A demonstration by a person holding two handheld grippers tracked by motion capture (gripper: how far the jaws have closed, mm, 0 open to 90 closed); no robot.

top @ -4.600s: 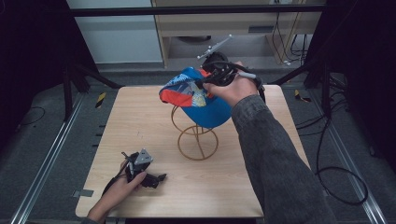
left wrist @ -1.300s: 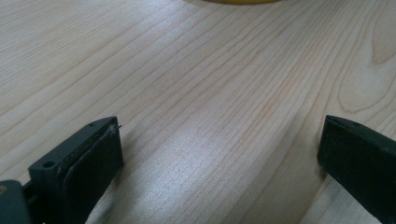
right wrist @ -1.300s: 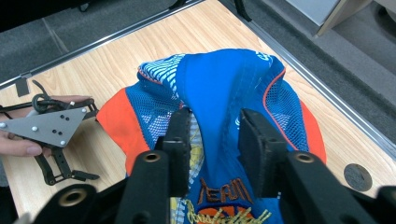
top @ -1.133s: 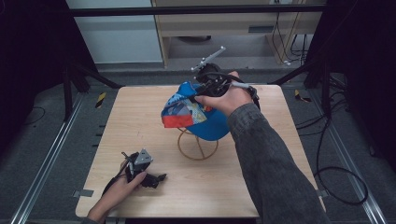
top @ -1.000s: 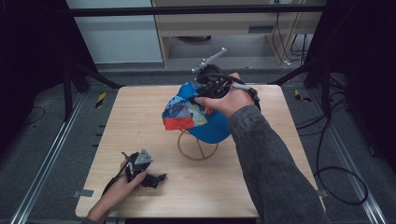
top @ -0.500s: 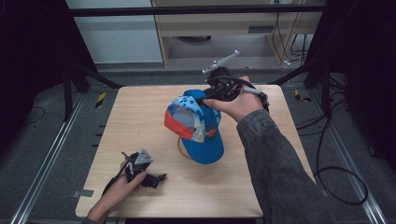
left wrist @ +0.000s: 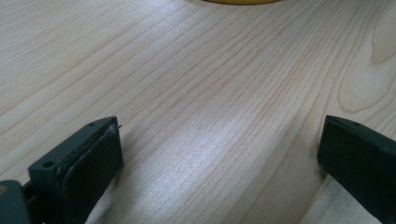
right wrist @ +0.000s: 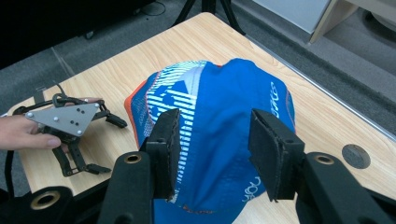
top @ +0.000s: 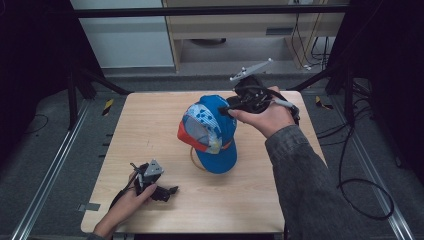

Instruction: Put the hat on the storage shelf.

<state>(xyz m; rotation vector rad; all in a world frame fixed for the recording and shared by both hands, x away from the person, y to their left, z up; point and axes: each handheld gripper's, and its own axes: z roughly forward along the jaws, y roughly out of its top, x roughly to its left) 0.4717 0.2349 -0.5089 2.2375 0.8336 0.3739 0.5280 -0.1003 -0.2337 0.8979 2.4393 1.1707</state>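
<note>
A blue cap point(top: 212, 130) with an orange-and-white patterned front sits over a gold wire stand point(top: 192, 157) mid-table; just a bit of the stand's base ring shows. My right gripper point(top: 231, 109) hovers at the cap's back right, tips close to the fabric. In the right gripper view its jaws stand apart above the cap point(right wrist: 224, 116), so the right gripper point(right wrist: 215, 121) is open. My left gripper point(top: 167, 187) rests on the table's front left, held by a hand. Its jaws are wide open over bare wood point(left wrist: 219, 140), also seen from the right as the left gripper point(right wrist: 109, 147).
The light wooden table point(top: 150, 125) has free room to the left and front right. A yellow rim of the stand base point(left wrist: 243, 1) shows at the top of the left gripper view. Metal rails and black frame legs flank the table; a cabinet stands behind.
The cap came down from above the stand and now covers it. The right hand shifted right and back, and its jaws are open. The left gripper has not moved.
</note>
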